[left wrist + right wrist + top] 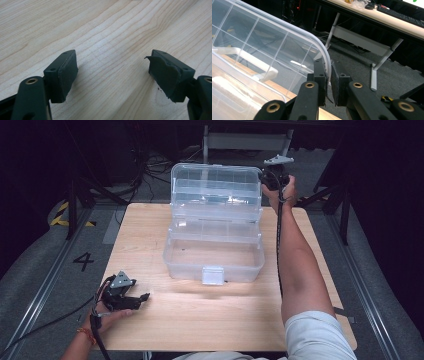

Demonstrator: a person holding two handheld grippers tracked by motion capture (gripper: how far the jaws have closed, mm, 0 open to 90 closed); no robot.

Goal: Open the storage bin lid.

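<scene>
— Lid [216,182] of the clear toolbox [214,255] stands up: why?
— My right gripper [329,75] pinches its rim at the far corner, so it stays raised, I think.
— And your left gripper [112,75]?
— It rests spread and empty on the table [105,30], well apart from the box, to keep clear.

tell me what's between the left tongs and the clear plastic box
Nothing: bare wooden table separates the left tongs from the clear plastic box, as the high view shows.

left tool [144,297] jaws wide apart, low | right tool [263,176] jaws pinched together, arm outstretched
</scene>
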